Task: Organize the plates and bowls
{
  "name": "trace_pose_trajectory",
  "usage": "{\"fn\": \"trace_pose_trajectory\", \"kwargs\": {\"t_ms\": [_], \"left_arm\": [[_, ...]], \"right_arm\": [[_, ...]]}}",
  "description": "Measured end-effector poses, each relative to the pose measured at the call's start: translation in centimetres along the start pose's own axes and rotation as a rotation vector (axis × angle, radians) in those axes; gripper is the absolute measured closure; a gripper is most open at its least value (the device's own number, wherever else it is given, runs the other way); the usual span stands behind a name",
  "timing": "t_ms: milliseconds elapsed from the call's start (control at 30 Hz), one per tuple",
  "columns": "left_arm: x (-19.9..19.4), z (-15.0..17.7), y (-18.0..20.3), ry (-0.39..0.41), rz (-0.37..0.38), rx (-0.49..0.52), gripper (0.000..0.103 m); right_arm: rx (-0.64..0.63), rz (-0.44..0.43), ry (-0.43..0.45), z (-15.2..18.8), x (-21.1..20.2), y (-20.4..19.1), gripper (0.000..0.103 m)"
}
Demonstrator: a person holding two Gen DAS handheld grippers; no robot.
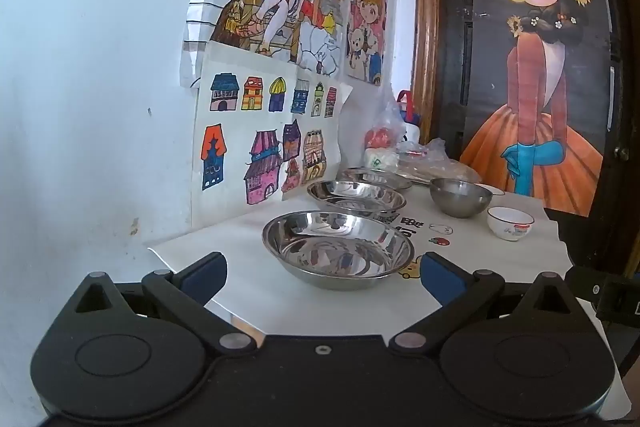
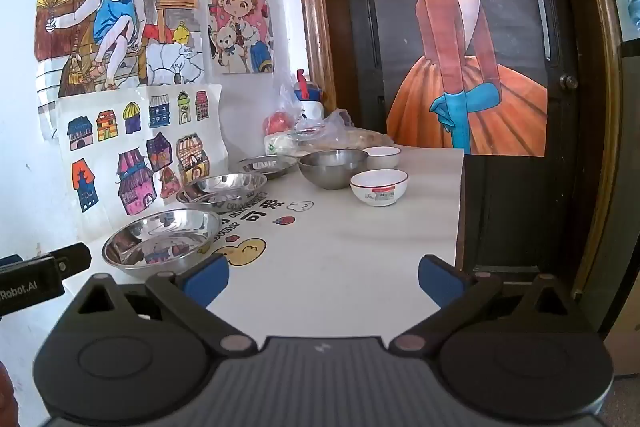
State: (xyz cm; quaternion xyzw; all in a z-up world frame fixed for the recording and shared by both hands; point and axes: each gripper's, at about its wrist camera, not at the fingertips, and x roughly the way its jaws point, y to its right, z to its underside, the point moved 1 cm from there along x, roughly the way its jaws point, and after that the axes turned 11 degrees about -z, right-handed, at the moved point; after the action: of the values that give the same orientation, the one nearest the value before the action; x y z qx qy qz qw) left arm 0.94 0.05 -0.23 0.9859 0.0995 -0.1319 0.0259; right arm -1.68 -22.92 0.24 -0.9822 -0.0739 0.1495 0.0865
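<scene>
both grippers' jaws wide apart, empty; left gripper (image 1: 323, 277), right gripper (image 2: 323, 279)

Left gripper (image 1: 322, 277) tilted slightly downward, blue-padded fingers (image 1: 206, 273) spread as wide as they go, nothing between them. Right gripper (image 2: 322, 277) in the same pose, tipped gently downward with jaws fully apart and empty. Both side by side, the left one's edge visible in the right wrist view.
</scene>
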Motion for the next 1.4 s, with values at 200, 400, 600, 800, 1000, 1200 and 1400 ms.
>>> {"fn": "trace_pose_trajectory", "kwargs": {"t_ms": [200, 400, 600, 800, 1000, 1200, 1400], "left_arm": [[0.03, 0.0, 0.08, -0.005, -0.005, 0.012, 0.001], [-0.01, 0.43, 0.05, -0.008, -0.002, 0.007, 0.001], [0.49, 0.57, 0.18, -0.013, -0.003, 0.01, 0.001], [0.4, 0.66, 0.16, -0.013, -0.006, 0.011, 0.001], [0.46, 0.64, 0.04, -0.016, -0.005, 0.009, 0.001], [0.48, 0.61, 0.01, -0.015, -0.004, 0.009, 0.001], [0.81, 0.46, -0.06, -0.016, -0.006, 0.007, 0.001]], "right_arm": [[-0.003, 0.003, 0.0, -0.03, 0.1, 0.02, 0.0], [0.0, 0.001, -0.003, -0.26, -0.2, -0.26, 0.0], [-0.003, 0.004, -0.005, -0.07, 0.31, -0.13, 0.0], [-0.005, 0.006, -0.004, 0.14, 0.41, -0.12, 0.0], [-0.005, 0.006, -0.005, 0.08, 0.39, -0.15, 0.0], [-0.007, 0.007, -0.004, 0.1, 0.47, -0.16, 0.0], [-0.01, 0.009, 0.0, -0.02, 0.31, -0.13, 0.0]]}}
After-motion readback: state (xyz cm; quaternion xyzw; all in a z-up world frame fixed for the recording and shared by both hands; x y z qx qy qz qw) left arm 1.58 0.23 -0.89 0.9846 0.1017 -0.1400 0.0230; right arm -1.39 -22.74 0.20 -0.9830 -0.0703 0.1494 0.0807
